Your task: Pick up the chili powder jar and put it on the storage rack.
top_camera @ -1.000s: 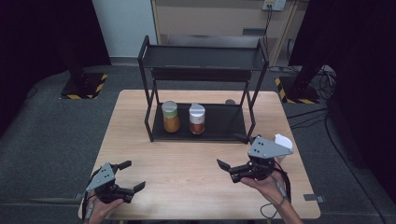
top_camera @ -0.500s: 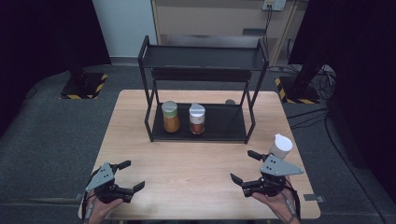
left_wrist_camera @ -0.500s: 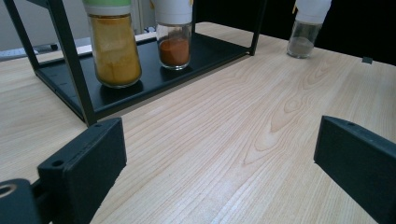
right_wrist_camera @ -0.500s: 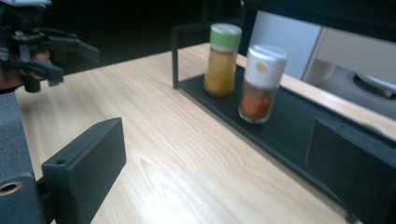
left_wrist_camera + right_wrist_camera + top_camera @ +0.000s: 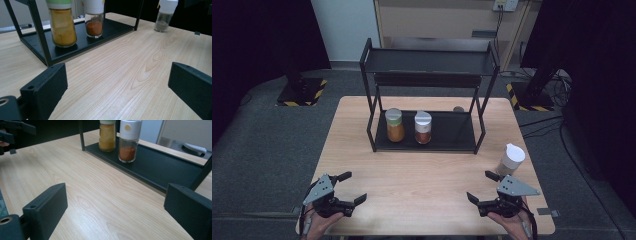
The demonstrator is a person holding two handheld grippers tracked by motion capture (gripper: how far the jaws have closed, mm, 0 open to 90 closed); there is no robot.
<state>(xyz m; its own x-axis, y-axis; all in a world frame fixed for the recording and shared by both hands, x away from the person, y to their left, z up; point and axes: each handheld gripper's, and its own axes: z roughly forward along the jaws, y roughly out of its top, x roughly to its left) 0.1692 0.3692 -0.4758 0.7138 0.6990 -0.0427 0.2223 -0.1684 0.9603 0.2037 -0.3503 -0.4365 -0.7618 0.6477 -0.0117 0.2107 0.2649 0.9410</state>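
A black two-tier rack (image 5: 452,136) stands at the back middle of the wooden table (image 5: 422,175). On its lower shelf a green-lidded jar of yellow spice (image 5: 394,125) stands beside a white-lidded jar of red spice (image 5: 423,128). Another white-lidded jar of grey-brown spice (image 5: 511,160) stands on the table at the right. My right gripper (image 5: 480,186) hovers low just in front and left of it, open and empty. My left gripper (image 5: 353,187) sits near the front left edge, open and empty. In the left gripper view the jaws frame bare wood, with the yellow jar (image 5: 62,27) ahead.
The rack's upper shelf (image 5: 427,62) holds nothing. Dark floor surrounds the table, with a cabinet behind. Bare wood lies between the two grippers and in front of the rack. In the right gripper view the lower shelf (image 5: 162,167) stretches to the right of the red jar (image 5: 128,143).
My right gripper has sunk and drawn back toward the near right edge, away from the grey-brown jar, which stays standing. The left gripper has not moved.
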